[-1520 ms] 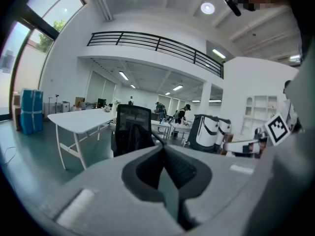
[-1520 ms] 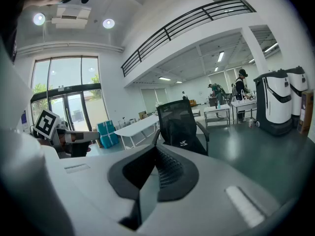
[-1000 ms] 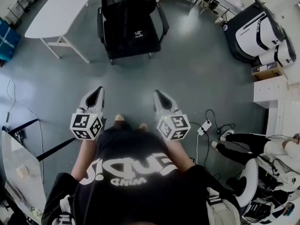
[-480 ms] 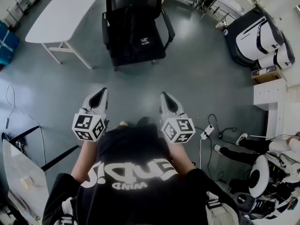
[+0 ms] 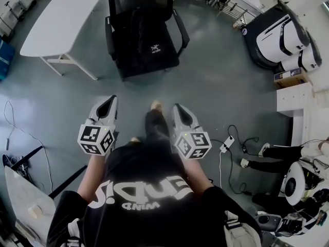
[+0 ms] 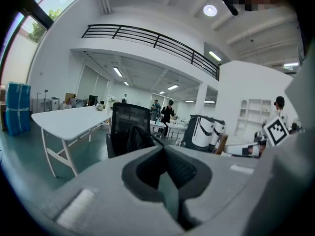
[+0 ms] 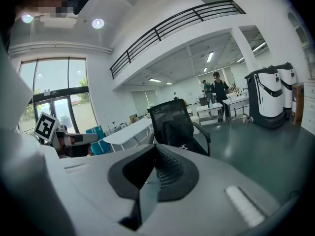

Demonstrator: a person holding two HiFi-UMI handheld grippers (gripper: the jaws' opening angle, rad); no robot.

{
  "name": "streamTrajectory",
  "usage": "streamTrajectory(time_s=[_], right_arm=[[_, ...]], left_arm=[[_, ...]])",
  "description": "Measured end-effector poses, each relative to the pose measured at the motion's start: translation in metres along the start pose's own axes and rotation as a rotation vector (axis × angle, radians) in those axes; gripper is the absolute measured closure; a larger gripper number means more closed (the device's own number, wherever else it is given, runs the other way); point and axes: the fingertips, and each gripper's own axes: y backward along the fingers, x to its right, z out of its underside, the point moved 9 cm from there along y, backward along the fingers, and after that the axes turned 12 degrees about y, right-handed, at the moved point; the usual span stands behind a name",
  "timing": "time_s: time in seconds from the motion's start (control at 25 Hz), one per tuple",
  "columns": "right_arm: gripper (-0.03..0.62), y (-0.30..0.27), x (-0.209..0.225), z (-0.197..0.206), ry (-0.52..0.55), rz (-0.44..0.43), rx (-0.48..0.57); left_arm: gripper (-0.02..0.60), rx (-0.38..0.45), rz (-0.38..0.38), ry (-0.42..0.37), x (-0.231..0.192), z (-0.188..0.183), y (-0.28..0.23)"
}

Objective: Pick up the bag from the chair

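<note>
A black bag (image 5: 146, 42) with a small white logo rests on the seat of a black office chair (image 5: 115, 6) at the top middle of the head view. Both grippers are held low in front of the person, well short of the chair. My left gripper (image 5: 108, 103) has its jaws closed together with nothing between them. My right gripper (image 5: 175, 109) is likewise shut and empty. In the left gripper view the chair (image 6: 129, 119) and bag (image 6: 138, 138) stand straight ahead beyond the gripper (image 6: 163, 149). The right gripper view shows the chair (image 7: 170, 111) and bag (image 7: 178, 134) past its gripper (image 7: 155, 147).
A white table (image 5: 61, 17) stands left of the chair. Large white machines (image 5: 285, 32) sit at the upper right. A power strip with cables (image 5: 224, 147) lies on the grey floor to the right, near a seated person's legs (image 5: 280, 152). The wearer's foot (image 5: 156, 106) is between the grippers.
The person has stepped forward: a leg and foot now reach out between the grippers. The chair sits slightly higher and further left in the view. Both grippers stay shut.
</note>
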Motion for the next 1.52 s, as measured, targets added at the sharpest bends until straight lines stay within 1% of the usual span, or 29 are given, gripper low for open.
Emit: streamTrajectory(time_s=[0.32, 0.56, 0.84, 1.2, 1.4, 1.52], right_arm=[[0.592, -0.067, 0.045, -0.018, -0.007, -0.007, 0.007], [0.591, -0.121, 0.084, -0.05, -0.014, -0.021, 0.013], [0.591, -0.176, 0.131, -0.086, -0.006, -0.065, 0.007], [0.591, -0.237, 0.202, -0.119, 0.006, -0.124, 0.002], [0.591, -0.264, 0.235, -0.128, 0.017, -0.142, -0.002], [0.591, -0.279, 0.247, -0.135, 0.01, -0.146, -0.003]], left_arm=[[0.58, 0.008, -0.005, -0.003, -0.021, -0.025, -0.072], [0.58, 0.016, -0.028, -0.003, -0.033, -0.059, -0.128], [0.579, 0.025, -0.072, 0.0, -0.037, -0.093, -0.191], [0.578, 0.056, -0.134, 0.008, -0.033, -0.12, -0.272], [0.578, 0.092, -0.162, 0.014, -0.033, -0.131, -0.306], [0.578, 0.103, -0.168, 0.024, -0.036, -0.138, -0.319]])
